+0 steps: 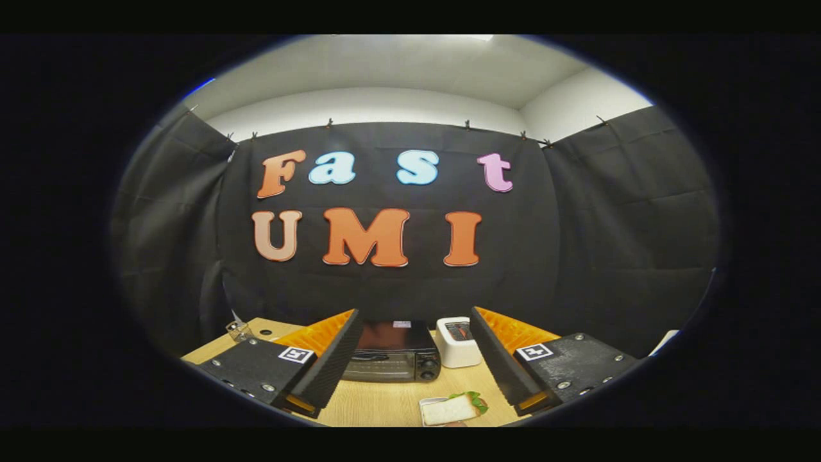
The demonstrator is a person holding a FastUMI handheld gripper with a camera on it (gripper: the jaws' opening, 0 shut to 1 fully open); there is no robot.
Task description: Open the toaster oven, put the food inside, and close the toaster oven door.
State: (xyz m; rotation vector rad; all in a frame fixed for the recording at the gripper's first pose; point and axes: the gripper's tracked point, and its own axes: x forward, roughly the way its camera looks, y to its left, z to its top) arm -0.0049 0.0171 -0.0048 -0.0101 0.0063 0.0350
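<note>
gripper view | hand-held gripper (pixel 410 359) wide apart, holds nothing | toaster oven (pixel 392 353) beyond fingers, door closed

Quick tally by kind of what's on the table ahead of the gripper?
Toaster ovens: 1, black toaster oven, door shut, beyond the fingers.
White appliances: 1, white box beside the oven.
Food: 1, sandwich on the table, between the fingertips.
Small clear items: 1, clear object near the table's far corner, too small to name.
Total: 4.
Gripper open, holding nothing.
</note>
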